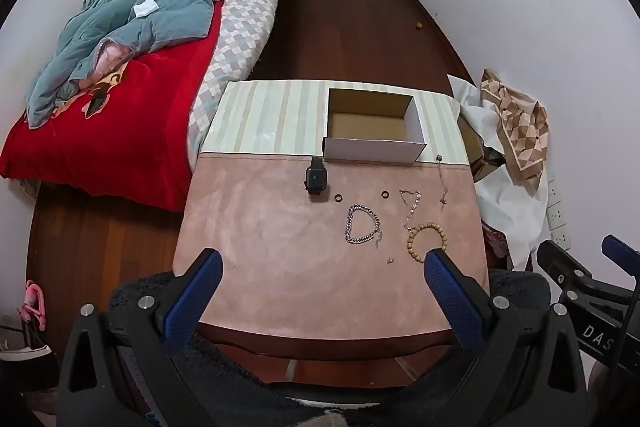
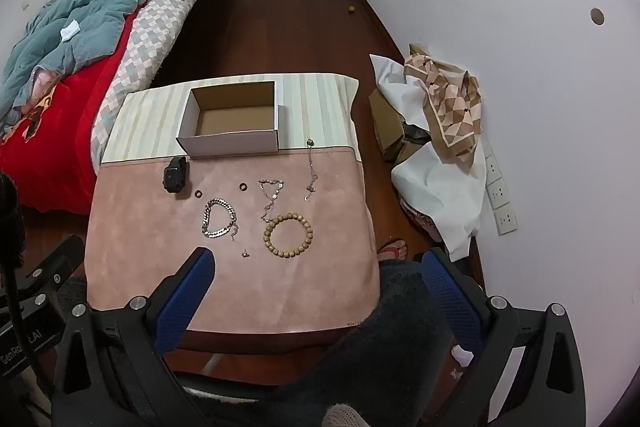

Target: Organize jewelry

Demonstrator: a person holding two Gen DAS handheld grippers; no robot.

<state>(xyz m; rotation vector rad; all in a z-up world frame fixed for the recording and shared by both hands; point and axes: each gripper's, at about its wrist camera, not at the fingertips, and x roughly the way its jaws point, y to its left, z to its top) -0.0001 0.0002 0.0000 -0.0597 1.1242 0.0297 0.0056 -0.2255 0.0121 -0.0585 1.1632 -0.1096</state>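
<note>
On a small table's pink mat [image 1: 280,247] [image 2: 160,227] lie a black smartwatch [image 1: 316,179] [image 2: 175,174], two dark rings [image 1: 338,197] [image 1: 385,194], a silver chain bracelet [image 1: 362,225] [image 2: 218,217], a thin rose chain [image 1: 412,203] [image 2: 272,195], a thin necklace [image 1: 441,183] [image 2: 310,167], a wooden bead bracelet [image 1: 427,241] [image 2: 287,235] and a tiny earring [image 1: 390,260] [image 2: 245,254]. An empty open cardboard box [image 1: 374,151] [image 2: 230,143] stands behind them. My left gripper [image 1: 322,263] and right gripper [image 2: 318,261] are open and empty, near the table's front edge.
A bed with a red blanket and blue quilt [image 1: 120,67] [image 2: 60,47] stands left of the table. White cloth and a patterned scarf [image 1: 516,131] [image 2: 448,107] are piled by the right wall, with wall sockets [image 2: 500,195]. Dark wooden floor [image 1: 340,27] lies beyond.
</note>
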